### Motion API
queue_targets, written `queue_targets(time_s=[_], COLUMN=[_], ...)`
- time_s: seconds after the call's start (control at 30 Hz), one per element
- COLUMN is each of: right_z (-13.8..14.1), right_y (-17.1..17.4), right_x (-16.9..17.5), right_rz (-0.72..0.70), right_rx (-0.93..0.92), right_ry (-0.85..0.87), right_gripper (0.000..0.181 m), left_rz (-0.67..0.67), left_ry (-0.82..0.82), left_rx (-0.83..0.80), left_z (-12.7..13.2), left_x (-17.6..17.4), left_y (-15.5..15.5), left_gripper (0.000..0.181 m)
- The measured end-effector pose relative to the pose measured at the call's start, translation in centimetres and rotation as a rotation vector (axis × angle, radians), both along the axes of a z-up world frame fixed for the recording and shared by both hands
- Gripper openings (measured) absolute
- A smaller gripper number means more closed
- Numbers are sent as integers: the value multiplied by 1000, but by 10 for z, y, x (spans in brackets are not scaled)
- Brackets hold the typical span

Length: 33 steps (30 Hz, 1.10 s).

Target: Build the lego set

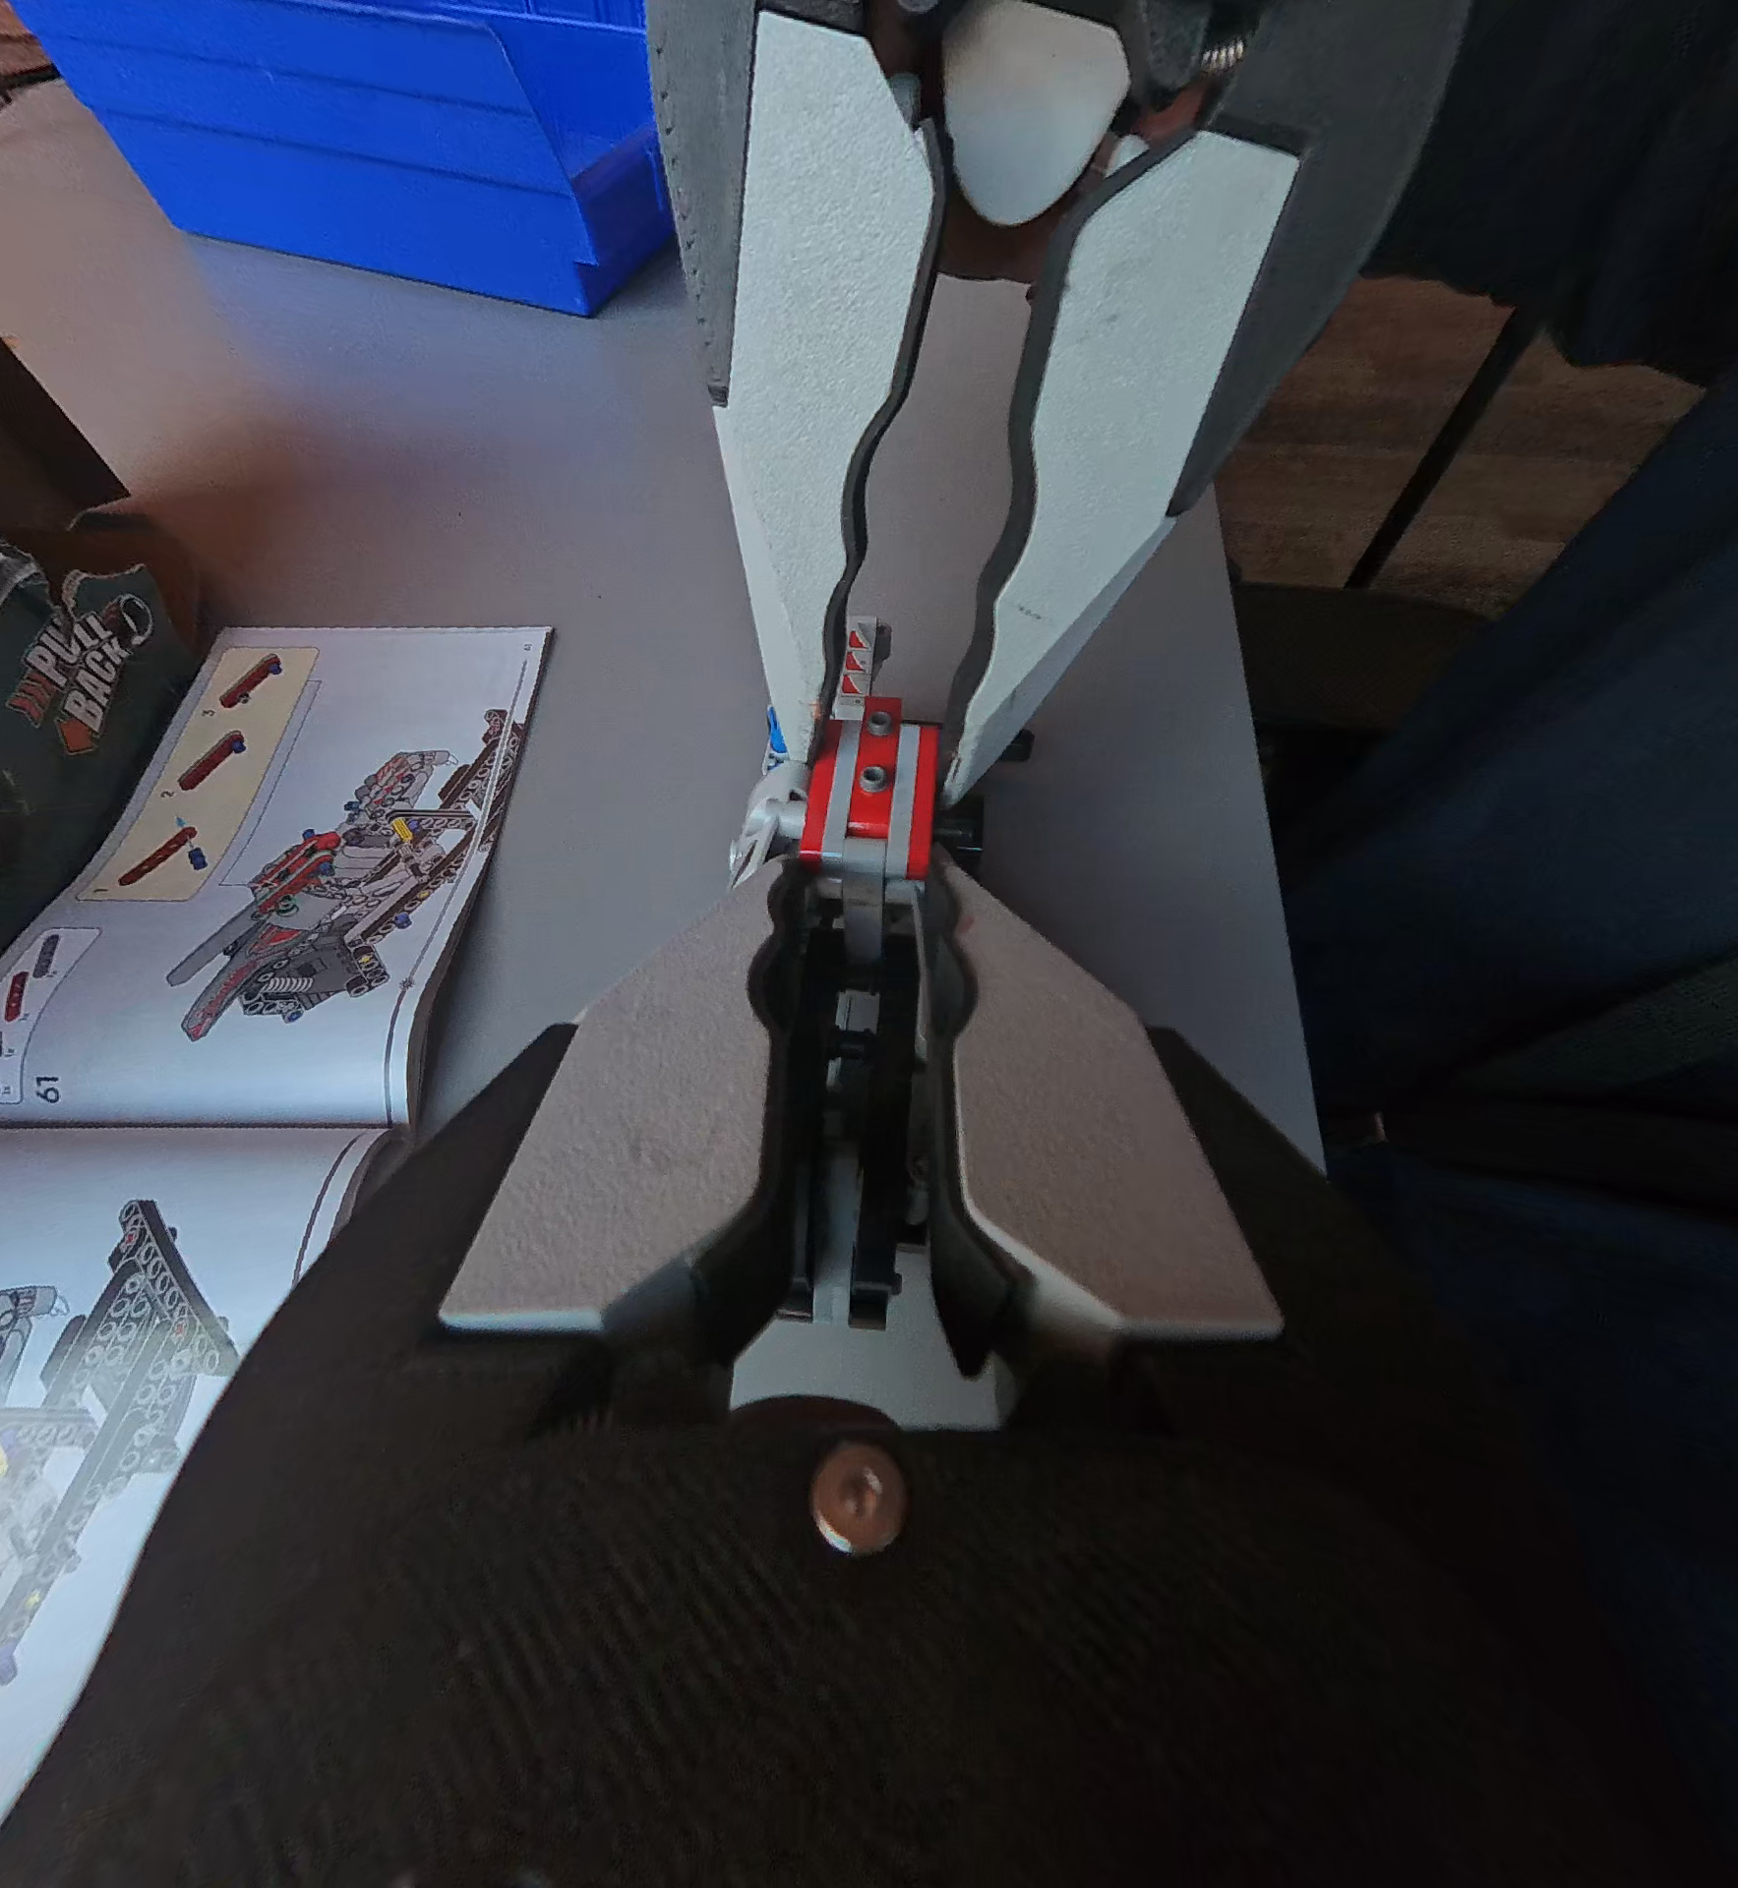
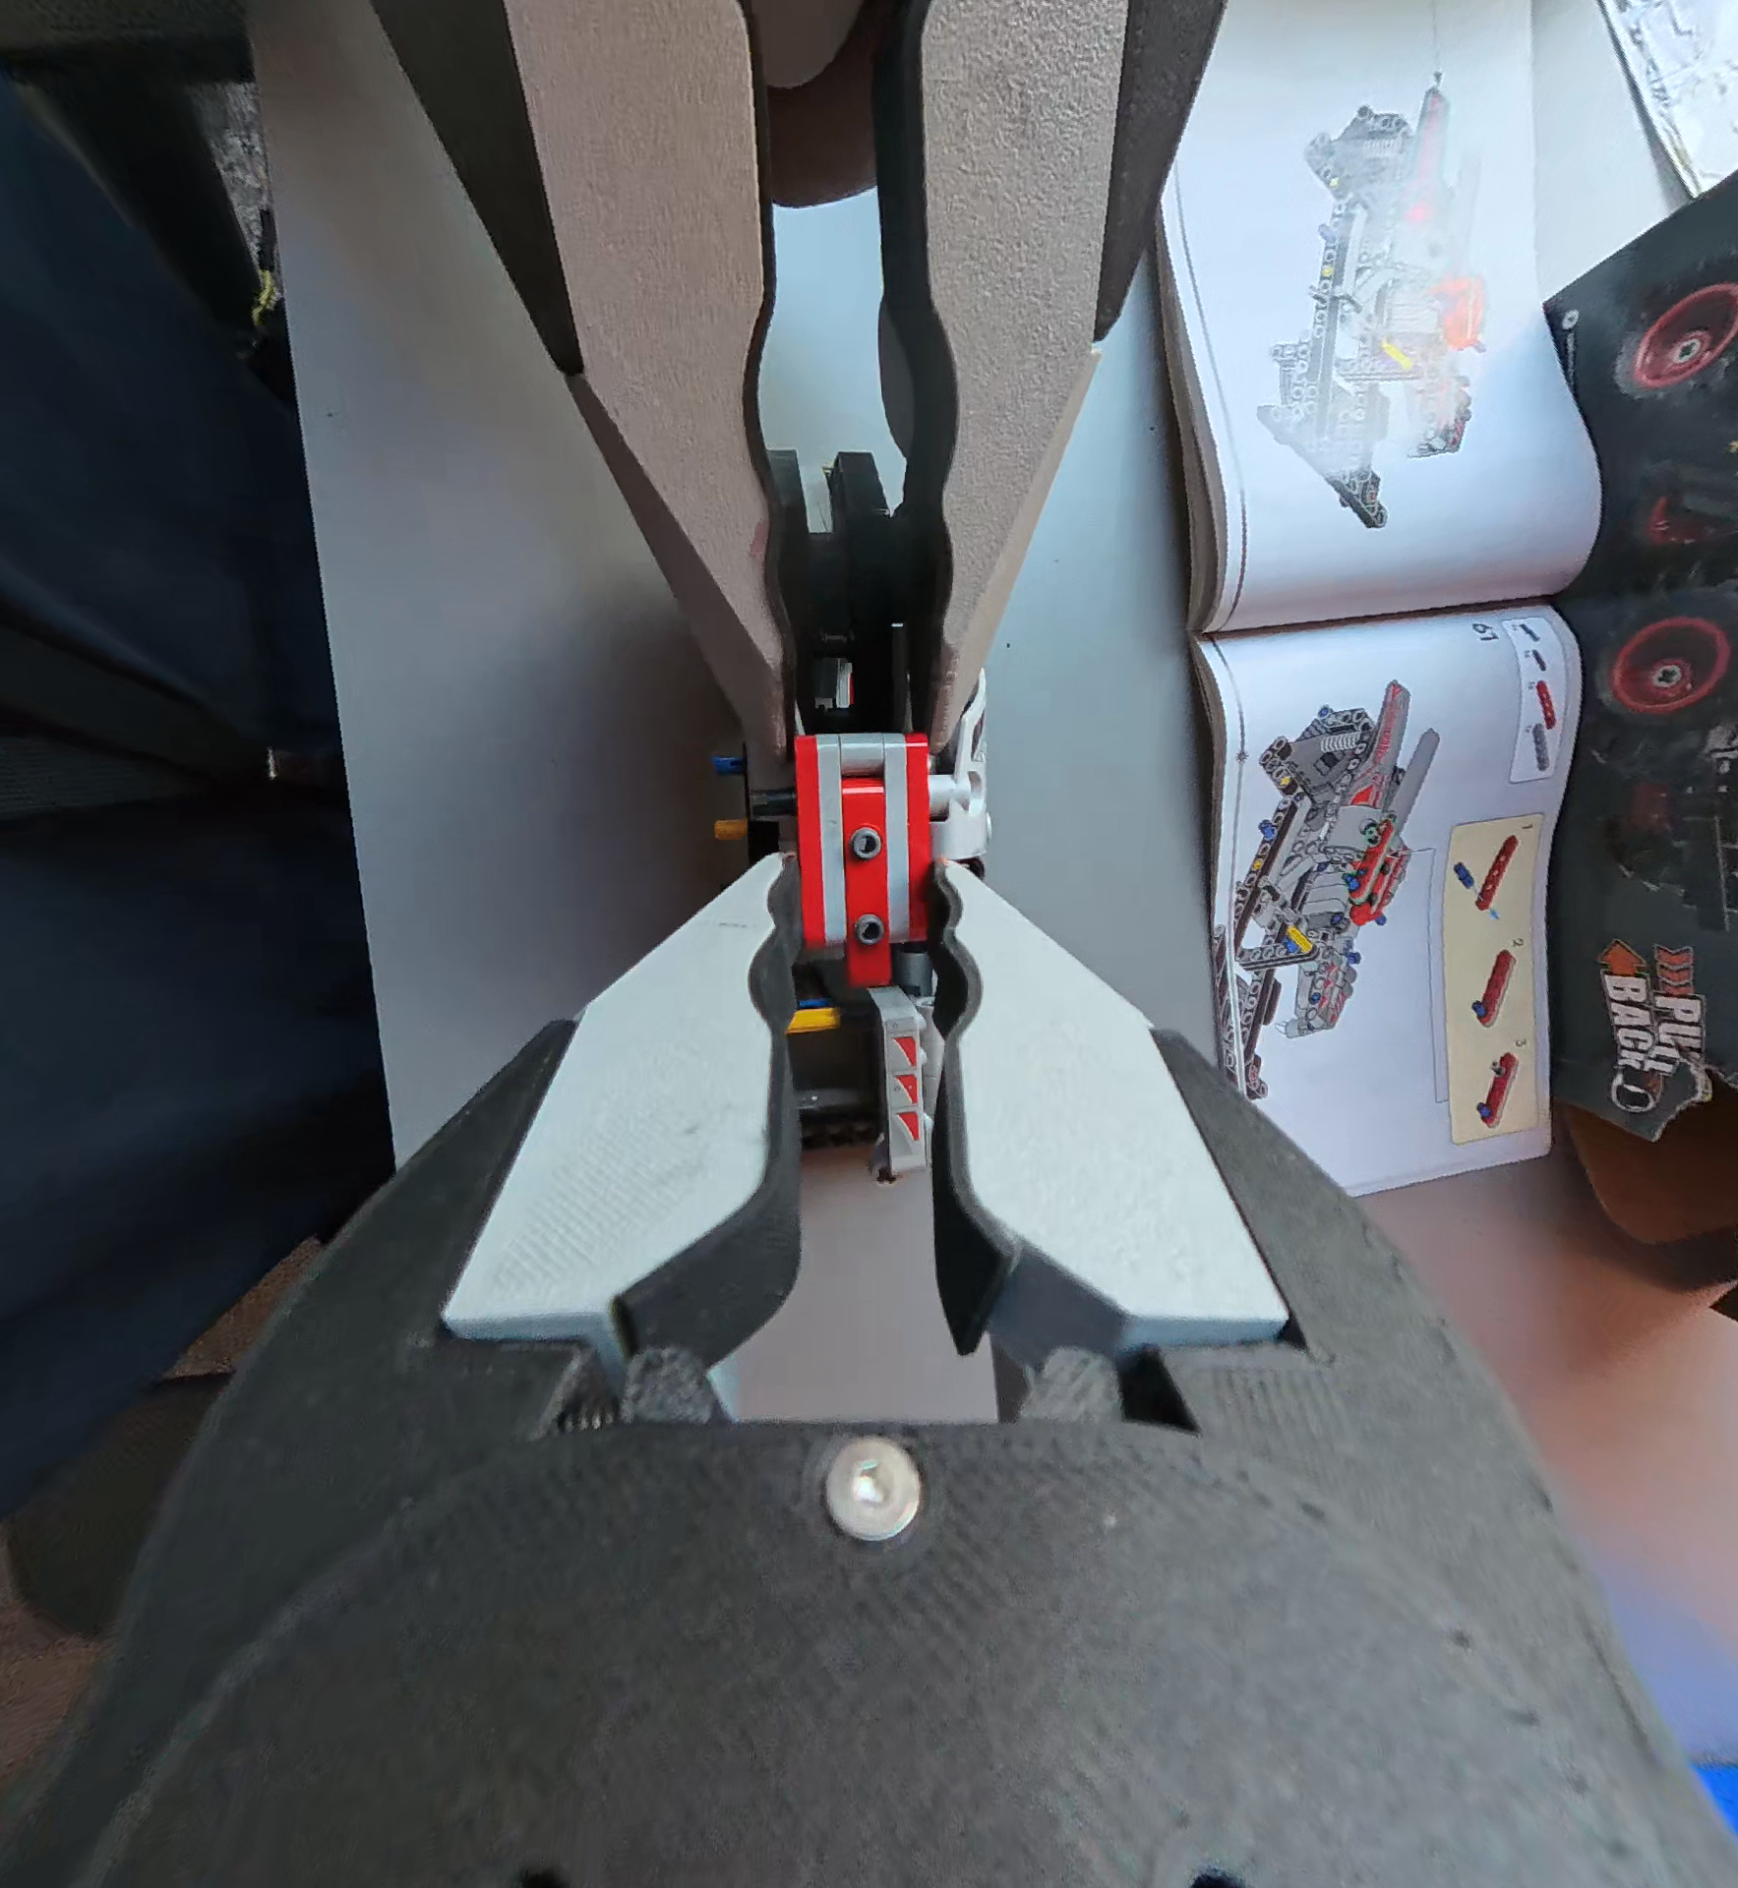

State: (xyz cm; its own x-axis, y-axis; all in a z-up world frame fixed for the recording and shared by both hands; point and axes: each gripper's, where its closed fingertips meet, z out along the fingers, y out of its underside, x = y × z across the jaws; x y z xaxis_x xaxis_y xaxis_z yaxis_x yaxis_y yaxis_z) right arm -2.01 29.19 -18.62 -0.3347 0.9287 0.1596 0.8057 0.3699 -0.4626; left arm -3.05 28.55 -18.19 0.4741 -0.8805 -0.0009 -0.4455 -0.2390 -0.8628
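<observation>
A partly built lego model with a red and grey block (image 1: 870, 802) is held above the grey table (image 1: 537, 460) between both grippers, which face each other. My left gripper (image 1: 859, 889) is shut on the model's black and grey frame (image 1: 849, 1124). My right gripper (image 1: 890, 751) comes in from the far side and is shut on the red block's sides. In the right wrist view the red block (image 2: 859, 848) sits between my right gripper's (image 2: 862, 879) tips, with the left gripper (image 2: 859, 736) beyond it. A grey strip with red triangles (image 2: 900, 1073) hangs from the model.
An open instruction booklet (image 1: 262, 919) lies on the table to the left and also shows in the right wrist view (image 2: 1355, 919). A dark printed box (image 1: 26, 695) lies beside it. A blue bin (image 1: 384, 133) stands behind. The table edge and a person's dark clothing (image 1: 1559, 817) are on the right. Only a small space, under 4 cm, lies between the two pairs of fingers.
</observation>
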Motion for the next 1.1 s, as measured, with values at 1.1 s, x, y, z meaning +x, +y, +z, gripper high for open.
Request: queue_targets(time_s=[1.1], right_z=[1], right_y=[22], right_x=[28], right_rz=[-131], right_rx=[-185], right_ry=[473], right_gripper=[51], left_rz=[90], left_ry=[68], left_rx=[29], left_z=[19], left_x=[-34], left_y=[-21], left_gripper=[38])
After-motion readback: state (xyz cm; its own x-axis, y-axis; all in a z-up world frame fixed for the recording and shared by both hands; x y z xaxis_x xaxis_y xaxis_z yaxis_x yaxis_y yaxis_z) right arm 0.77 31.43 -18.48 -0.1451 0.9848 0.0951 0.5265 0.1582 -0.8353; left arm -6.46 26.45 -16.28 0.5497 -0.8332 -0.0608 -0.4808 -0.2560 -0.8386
